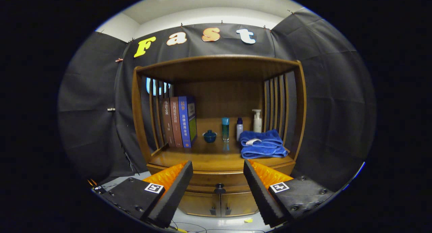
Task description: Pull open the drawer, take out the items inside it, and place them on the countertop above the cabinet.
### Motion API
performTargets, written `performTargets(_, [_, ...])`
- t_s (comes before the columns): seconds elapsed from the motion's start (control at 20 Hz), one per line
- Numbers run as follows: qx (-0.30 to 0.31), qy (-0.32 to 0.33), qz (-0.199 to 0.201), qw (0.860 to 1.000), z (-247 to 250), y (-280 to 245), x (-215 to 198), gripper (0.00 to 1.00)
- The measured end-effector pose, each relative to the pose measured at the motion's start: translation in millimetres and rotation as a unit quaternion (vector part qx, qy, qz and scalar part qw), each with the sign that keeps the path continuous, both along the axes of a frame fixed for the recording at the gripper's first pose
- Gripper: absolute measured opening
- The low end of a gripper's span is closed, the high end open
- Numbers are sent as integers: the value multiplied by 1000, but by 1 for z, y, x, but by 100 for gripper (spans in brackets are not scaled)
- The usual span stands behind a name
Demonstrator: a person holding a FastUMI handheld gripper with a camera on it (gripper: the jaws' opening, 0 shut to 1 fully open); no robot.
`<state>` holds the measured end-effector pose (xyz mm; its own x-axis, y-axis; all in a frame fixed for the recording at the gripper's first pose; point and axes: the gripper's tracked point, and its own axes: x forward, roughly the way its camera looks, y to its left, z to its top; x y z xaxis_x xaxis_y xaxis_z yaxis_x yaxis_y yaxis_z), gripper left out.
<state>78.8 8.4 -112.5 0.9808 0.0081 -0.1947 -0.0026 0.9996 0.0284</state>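
A wooden cabinet (219, 91) stands ahead against the booth's wall. Its drawer (219, 179) sits shut under the countertop (209, 157), with a small dark knob (220, 186) in the middle. My gripper (218, 172) is open, its two fingers spread wide. The knob lies between the fingers and some way beyond them. Nothing is held. What is inside the drawer is hidden.
On the countertop stand three books (179, 121), a small blue lidded bowl (209, 136), a teal bottle (225, 128), a small white bottle (239, 127), a pump bottle (257, 121) and a folded blue towel (261, 144). Two small doors (221, 203) sit below the drawer.
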Motion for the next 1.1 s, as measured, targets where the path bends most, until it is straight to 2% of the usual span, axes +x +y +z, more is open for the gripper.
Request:
performTargets(0.65, [16,131,-2,991,-174,-11,102,100])
performTargets(0.95, [18,187,-7,982,-229,-6,109,99])
performTargets(1.1, [23,197,-8,980,-243,-6,112,95])
